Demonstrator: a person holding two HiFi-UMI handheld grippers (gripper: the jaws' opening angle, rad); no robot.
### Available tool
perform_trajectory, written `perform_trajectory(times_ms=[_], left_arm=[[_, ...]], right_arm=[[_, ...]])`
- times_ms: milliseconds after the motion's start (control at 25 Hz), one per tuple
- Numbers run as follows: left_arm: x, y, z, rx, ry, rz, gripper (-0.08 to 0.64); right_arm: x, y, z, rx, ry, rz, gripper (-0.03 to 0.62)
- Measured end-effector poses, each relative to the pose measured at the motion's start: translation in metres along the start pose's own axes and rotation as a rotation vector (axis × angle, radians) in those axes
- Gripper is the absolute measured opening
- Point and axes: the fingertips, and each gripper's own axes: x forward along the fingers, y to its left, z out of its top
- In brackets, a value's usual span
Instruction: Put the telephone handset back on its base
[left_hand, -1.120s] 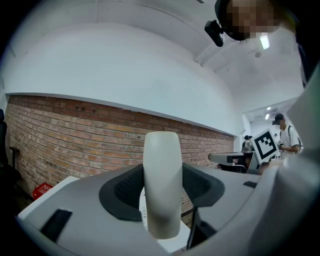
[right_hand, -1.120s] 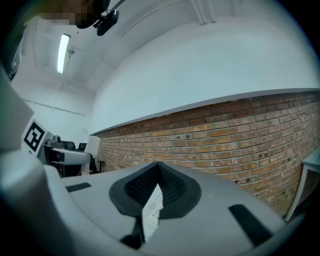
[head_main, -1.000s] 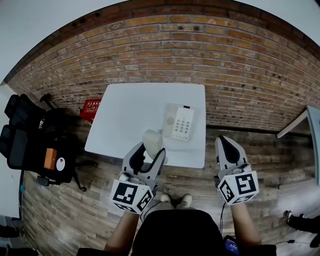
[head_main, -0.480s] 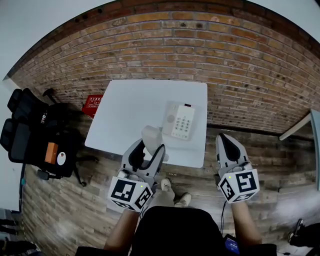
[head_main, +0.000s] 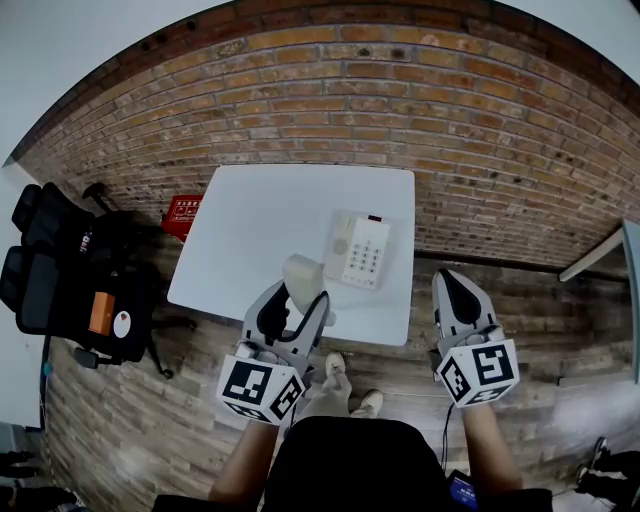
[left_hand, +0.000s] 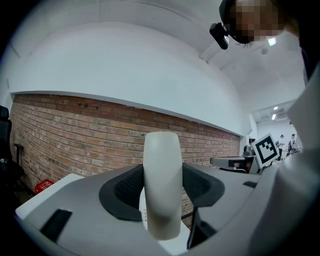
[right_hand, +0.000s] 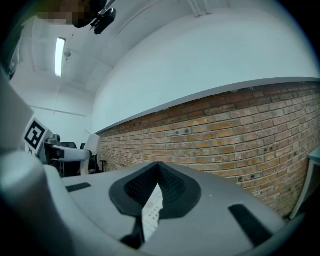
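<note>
Brick wall (left_hand: 75, 130) behind, left gripper (left_hand: 161, 175) jaws clamp white handset (left_hand: 161, 200).

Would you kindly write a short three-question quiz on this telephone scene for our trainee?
1. True or false: the handset already rests on its base.
2. What sits in the left claw? A. nothing B. the handset C. a cup
3. Fill in: the base stands on the white ____.
Key: 1 false; 2 B; 3 table.
</note>
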Motion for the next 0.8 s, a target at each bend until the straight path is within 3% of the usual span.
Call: perform_trajectory(times_ms=[800], left_arm=[[0.07, 0.058, -0.002, -0.027, 0.04, -0.051, 0.244]], right_arm=[[0.077, -0.015, -0.002, 0.001, 0.035, -0.048, 0.011]])
